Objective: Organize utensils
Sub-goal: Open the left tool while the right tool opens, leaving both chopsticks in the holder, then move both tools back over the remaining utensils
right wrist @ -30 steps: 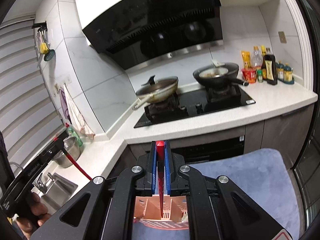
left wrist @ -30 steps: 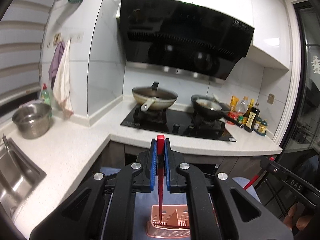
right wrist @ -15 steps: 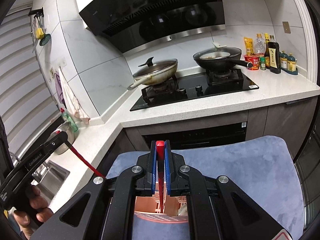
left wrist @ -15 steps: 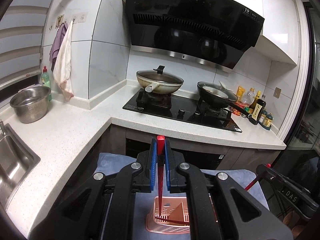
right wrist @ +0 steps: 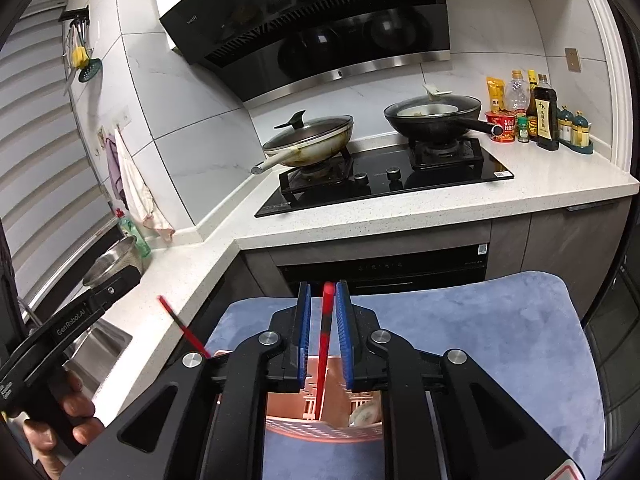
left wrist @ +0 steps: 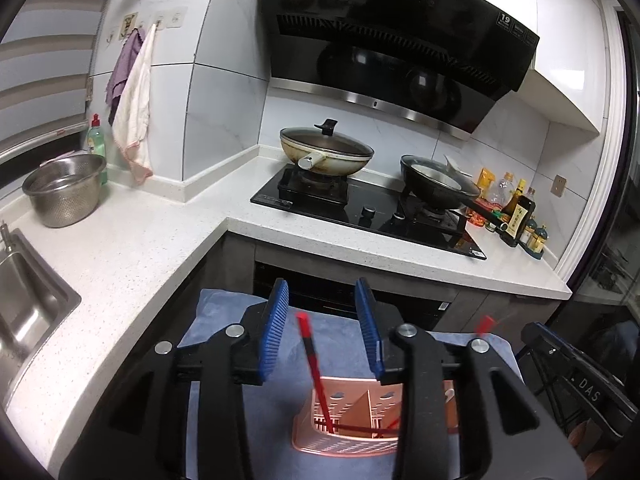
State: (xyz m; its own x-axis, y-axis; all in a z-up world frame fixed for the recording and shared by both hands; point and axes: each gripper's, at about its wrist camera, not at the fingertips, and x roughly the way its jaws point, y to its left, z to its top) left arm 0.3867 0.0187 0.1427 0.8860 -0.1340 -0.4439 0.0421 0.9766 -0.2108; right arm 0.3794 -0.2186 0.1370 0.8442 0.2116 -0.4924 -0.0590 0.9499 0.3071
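Both grippers (left wrist: 322, 330) (right wrist: 323, 330) above pink holder (left wrist: 352, 444)

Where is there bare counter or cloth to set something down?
Free: counter between colander and hob; the strip before the hob; blue cloth right of the basket. Crowded: bottles right of the hob.

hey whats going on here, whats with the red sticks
A person is sorting red chopsticks into a pink holder that sits on a blue mat. The left hand-held gripper is open, and its chopstick stands loose in the holder, leaning between the spread fingers. The right hand-held gripper has a second chopstick upright between its fingers with its lower end in the holder; small gaps show on both sides, so it looks released too.
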